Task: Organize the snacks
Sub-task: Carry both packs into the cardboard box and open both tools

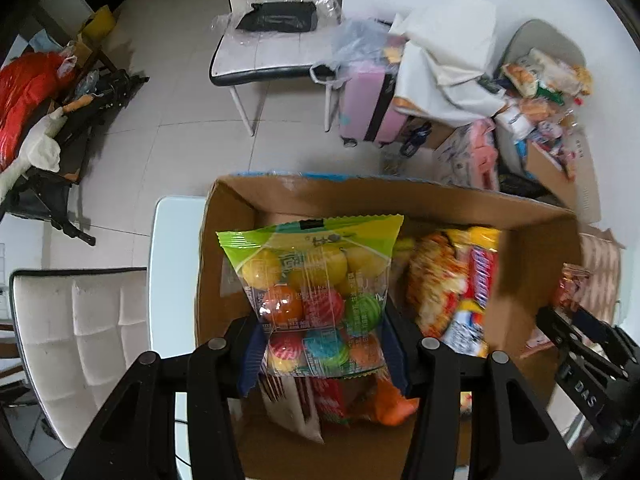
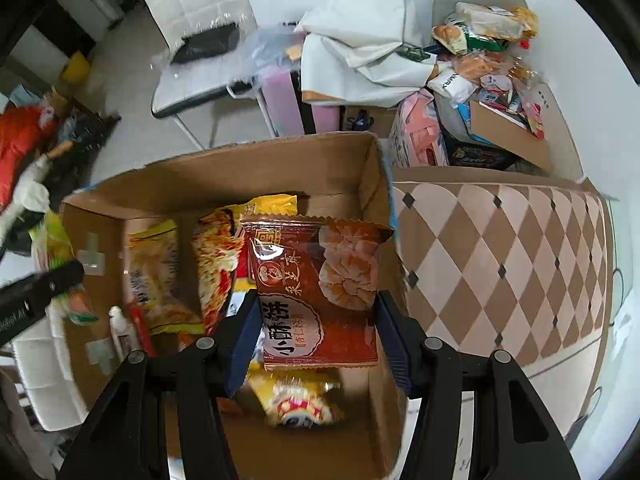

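My left gripper [image 1: 325, 350] is shut on a clear green-topped bag of coloured candy balls [image 1: 316, 288], held over the left part of an open cardboard box [image 1: 536, 248]. In the right wrist view my right gripper [image 2: 316, 336] is shut on a red-brown pastry packet [image 2: 316, 288] above the right half of the same cardboard box [image 2: 240, 168]. Several snack packets lie inside, among them a yellow-orange one [image 2: 160, 276] and a yellow one [image 2: 298, 398]. The right gripper [image 1: 580, 344] shows at the right edge of the left view. The left gripper [image 2: 36, 292] shows blurred at the left of the right view.
The box rests on a table whose checked brown cloth [image 2: 500, 264] lies to its right. White chairs [image 1: 276, 40] [image 1: 80, 340] stand on the tiled floor. A pink suitcase [image 1: 368, 100], a white bag [image 1: 444, 60] and a heap of snacks [image 2: 488, 52] sit beyond the box.
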Available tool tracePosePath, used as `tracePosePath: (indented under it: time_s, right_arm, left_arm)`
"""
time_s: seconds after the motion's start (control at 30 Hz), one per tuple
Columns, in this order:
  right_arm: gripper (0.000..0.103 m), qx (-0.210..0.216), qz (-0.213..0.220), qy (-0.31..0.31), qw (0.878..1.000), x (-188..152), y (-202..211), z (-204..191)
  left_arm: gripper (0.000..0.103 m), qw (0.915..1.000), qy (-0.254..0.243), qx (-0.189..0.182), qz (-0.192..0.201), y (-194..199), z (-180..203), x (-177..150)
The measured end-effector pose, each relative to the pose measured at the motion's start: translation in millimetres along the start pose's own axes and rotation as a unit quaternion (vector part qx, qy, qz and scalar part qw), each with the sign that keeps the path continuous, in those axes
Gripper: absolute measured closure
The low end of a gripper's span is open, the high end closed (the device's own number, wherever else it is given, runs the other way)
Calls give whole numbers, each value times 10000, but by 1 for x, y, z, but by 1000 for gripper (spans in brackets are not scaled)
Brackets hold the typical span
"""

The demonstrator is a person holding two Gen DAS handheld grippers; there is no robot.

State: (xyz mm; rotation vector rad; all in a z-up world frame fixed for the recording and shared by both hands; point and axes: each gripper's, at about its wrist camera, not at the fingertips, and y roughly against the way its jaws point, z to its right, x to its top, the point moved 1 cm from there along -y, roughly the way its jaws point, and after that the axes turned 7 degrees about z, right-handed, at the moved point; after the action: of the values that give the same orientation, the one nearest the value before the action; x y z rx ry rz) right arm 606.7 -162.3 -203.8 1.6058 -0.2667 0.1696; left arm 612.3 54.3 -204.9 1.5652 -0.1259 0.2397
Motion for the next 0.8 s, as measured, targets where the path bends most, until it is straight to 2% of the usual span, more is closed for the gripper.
tracePosePath:
  time_s: [0.2, 0.33, 0.37, 0.4, 0.43, 0.5, 0.53, 0.6, 0.8]
  right_arm:
    - [44, -245, -208, 177, 9993, 14, -32, -6]
    - [43, -174, -453, 239, 9985, 20, -50, -8]
    - [41, -145, -551, 212, 9982, 22, -56, -7]
    - [34, -98, -628, 187, 9978, 23, -60, -7]
    - [27, -41, -666, 164, 9976, 23, -63, -6]
    - [21, 60, -704, 167, 9974, 23, -66, -8]
    - [18, 60, -720, 195, 9972, 22, -67, -10]
    - [14, 64, -739, 209, 9970, 21, -69, -12]
    - [13, 54, -758, 227, 9969, 17, -71, -18]
  left_arm:
    - [55, 9992, -130, 231, -309, -36, -4, 16]
    - [54, 9980, -153, 346, -501, -53, -3, 17]
    - [54, 9980, -106, 283, -563, -57, -4, 17]
    - [53, 9978, -41, 178, -642, -62, -5, 16]
    - [50, 9976, 5, 128, -678, -65, -5, 17]
    - [46, 9978, 38, 93, -663, -67, -6, 17]
    - [36, 9979, 25, 83, -647, -66, -5, 16]
    - [23, 9981, 12, 32, -612, -65, -4, 16]
    - [21, 9988, 43, -46, -487, -54, -5, 16]
